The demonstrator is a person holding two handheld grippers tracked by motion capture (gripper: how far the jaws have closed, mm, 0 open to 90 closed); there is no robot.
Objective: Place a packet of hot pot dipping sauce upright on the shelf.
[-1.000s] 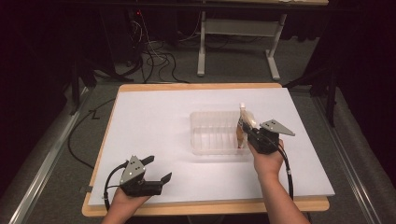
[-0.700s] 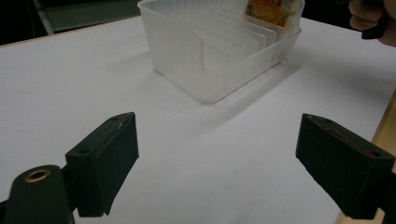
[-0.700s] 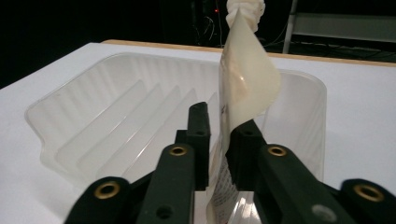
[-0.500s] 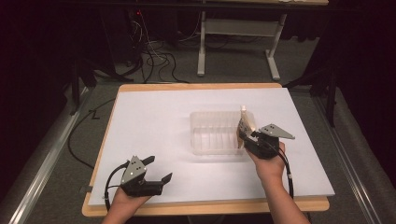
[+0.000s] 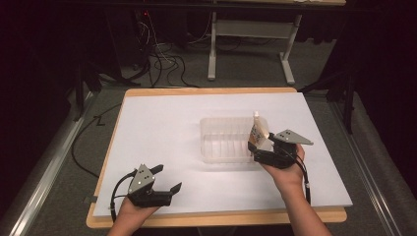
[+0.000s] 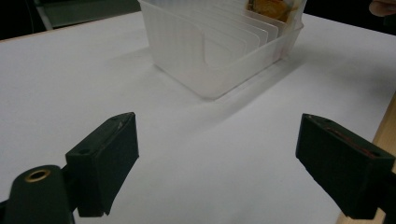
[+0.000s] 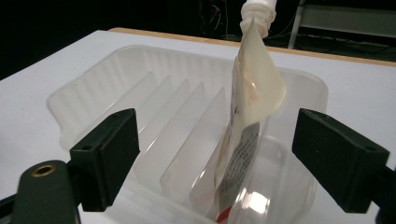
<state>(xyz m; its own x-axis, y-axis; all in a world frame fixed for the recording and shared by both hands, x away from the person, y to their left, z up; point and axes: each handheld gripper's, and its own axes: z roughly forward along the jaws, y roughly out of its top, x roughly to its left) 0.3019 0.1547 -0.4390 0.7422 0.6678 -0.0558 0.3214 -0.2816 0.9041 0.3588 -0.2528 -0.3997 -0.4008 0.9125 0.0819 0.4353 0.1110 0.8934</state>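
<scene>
- One clear plastic tray (image 5: 223, 147) sits on the table, right of centre; it has a row of thin upright dividers inside, seen well in the right gripper view (image 7: 187, 135).
- One pouch (image 5: 257, 132) stands upright in the tray's right-end slot, leaning a little, its white screw cap (image 7: 258, 10) at the top. It is pale and crinkled, with printed text low down and an orange patch on one face (image 6: 273, 7).
- Two grippers, one in each hand.
- The left gripper (image 5: 164, 179) rests near the table's front left corner, well apart from the tray; its jaws are wide apart and hold nothing (image 6: 224, 163).
- The right gripper (image 5: 260, 147) is at the tray's right end, just beside the pouch; its jaws are spread wide on either side of the pouch without touching it (image 7: 215, 149).
- The table (image 5: 162, 123) has a white top over a wooden board whose edge shows all round.
- The room is dark, with grey carpet, a tangle of cables (image 5: 162, 59) and a white table frame (image 5: 251, 44) behind.
</scene>
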